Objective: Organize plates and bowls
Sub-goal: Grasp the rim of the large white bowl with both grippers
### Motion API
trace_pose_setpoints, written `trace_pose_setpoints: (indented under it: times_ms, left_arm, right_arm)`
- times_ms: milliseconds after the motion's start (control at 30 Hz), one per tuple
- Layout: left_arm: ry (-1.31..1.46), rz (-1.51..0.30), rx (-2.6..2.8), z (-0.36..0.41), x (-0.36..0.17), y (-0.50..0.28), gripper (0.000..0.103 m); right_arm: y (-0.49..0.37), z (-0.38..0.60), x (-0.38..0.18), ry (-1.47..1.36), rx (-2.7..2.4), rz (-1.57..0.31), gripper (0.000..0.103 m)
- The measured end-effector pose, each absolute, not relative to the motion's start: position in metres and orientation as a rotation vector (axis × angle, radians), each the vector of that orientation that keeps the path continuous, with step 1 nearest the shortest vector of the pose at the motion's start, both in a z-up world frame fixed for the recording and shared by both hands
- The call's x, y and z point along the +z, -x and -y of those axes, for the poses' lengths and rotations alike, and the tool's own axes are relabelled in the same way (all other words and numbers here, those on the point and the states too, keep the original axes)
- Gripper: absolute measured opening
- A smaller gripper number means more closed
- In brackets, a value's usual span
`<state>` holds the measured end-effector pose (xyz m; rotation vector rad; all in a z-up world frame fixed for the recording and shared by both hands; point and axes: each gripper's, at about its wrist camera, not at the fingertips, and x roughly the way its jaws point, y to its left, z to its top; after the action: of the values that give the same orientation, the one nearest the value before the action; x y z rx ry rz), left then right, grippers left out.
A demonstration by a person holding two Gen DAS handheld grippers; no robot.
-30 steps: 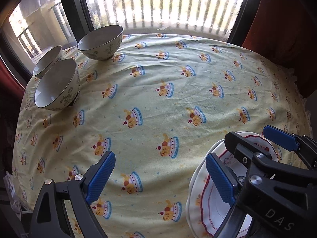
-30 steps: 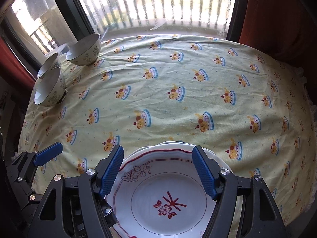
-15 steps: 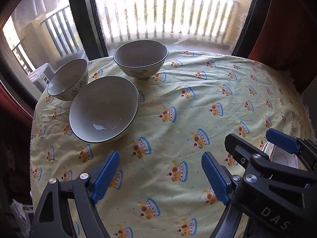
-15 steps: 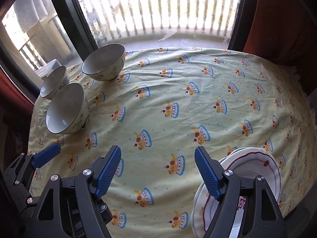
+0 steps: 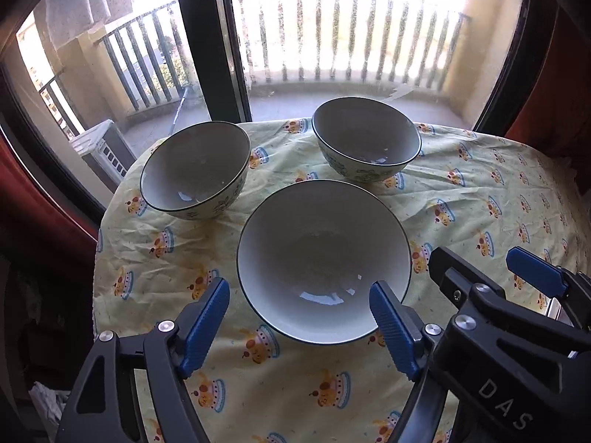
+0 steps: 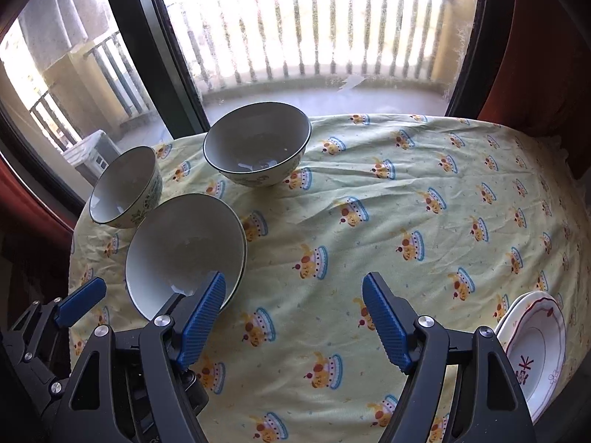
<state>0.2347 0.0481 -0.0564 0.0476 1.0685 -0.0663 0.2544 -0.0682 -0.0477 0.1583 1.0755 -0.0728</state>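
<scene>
- Left gripper (image 5: 300, 319): jaws spread wide, nothing held. The nearest bowl (image 5: 324, 260) sits just ahead, between the two blue pads; no contact visible in the left wrist view.
- Beyond it, two more bowls: one ahead-left (image 5: 195, 170), one ahead-right (image 5: 366, 139), each apart from the others, near the table's far edge by the window (image 5: 332, 33).
- Right gripper (image 6: 294, 323): jaws wide apart, empty, over bare tablecloth (image 6: 388, 221).
- From the right gripper: nearest bowl just off its left pad (image 6: 202, 319); whether they touch, cannot tell.
- Stacked plates (image 6: 535, 347), red-rimmed, lie to its right at the near table edge, well apart from the bowls.
</scene>
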Motion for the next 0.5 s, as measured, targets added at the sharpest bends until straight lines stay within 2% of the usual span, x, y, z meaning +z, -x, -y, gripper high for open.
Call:
trace_pose_setpoints:
  times_ms: [100,167,233,300,400,433,500]
  left_arm:
    - [-0.051,-1.078,-0.04,-0.058,-0.066,-0.249,0.079]
    - [-0.045,-1.087,-0.026,-0.063,-0.074,-0.257,0.078]
    - [-0.034,-1.097,-0.021,-0.067,-0.082,-0.264,0.074]
    - [-0.022,-1.116,-0.03,-0.07,-0.089,-0.271,0.07]
    - [-0.005,-1.122,-0.042,-0.07,-0.097,-0.277,0.059]
    - [0.002,-1.127,-0.048,-0.072,-0.099,-0.28,0.051]
    - [0.014,-1.138,-0.065,-0.073,-0.102,-0.283,0.042]
  right_arm:
    - [-0.269,0.058,-0.055,-0.165,-0.085,-1.081,0.075]
    - [-0.279,0.051,-0.061,-0.16,-0.076,-1.093,0.067]
    - [-0.289,0.044,-0.068,-0.14,-0.066,-1.101,0.059]
    - [-0.297,0.042,-0.077,-0.139,-0.067,-1.113,0.056]
    - [-0.306,0.041,-0.087,-0.157,-0.069,-1.133,0.05]
    - [-0.308,0.041,-0.09,-0.16,-0.07,-1.136,0.047]
    - [-0.312,0.041,-0.095,-0.177,-0.071,-1.142,0.038]
